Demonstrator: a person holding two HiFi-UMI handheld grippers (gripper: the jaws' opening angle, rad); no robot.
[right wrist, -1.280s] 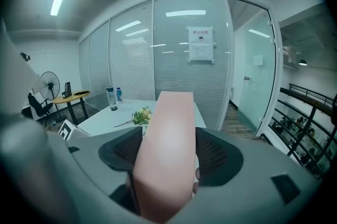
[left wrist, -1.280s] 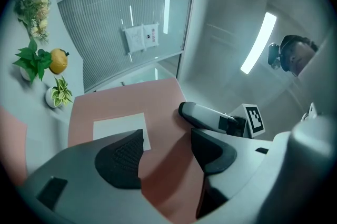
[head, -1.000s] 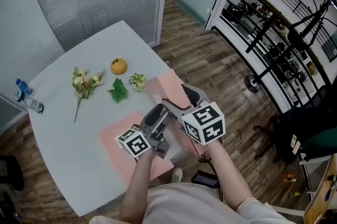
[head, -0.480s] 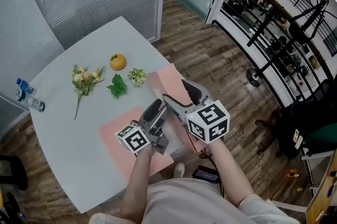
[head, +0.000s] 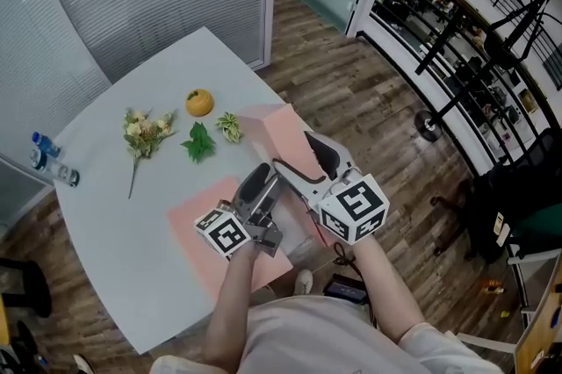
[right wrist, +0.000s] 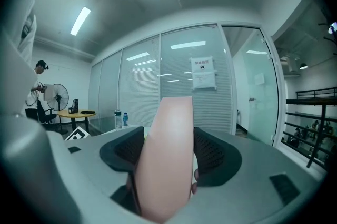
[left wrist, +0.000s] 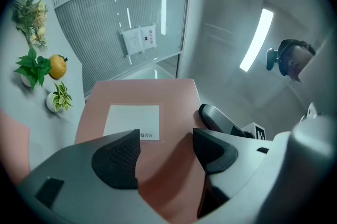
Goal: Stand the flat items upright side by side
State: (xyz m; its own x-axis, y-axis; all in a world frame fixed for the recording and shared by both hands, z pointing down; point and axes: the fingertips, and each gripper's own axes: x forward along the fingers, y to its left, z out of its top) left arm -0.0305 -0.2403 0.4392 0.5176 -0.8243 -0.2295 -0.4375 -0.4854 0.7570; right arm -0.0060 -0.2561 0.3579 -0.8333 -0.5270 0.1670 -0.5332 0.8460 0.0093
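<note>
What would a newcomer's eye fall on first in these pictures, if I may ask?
Two grippers with marker cubes stand out at the table's near edge. The right gripper is shut on a pink raised folder held on edge, and the left gripper, jaws apart, is over a pink flat folder. Beyond them lie an orange and flowers.

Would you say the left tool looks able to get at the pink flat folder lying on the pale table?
Probably yes: the left tool hangs open and empty just above that pink flat folder, with nothing seen between them.
</note>
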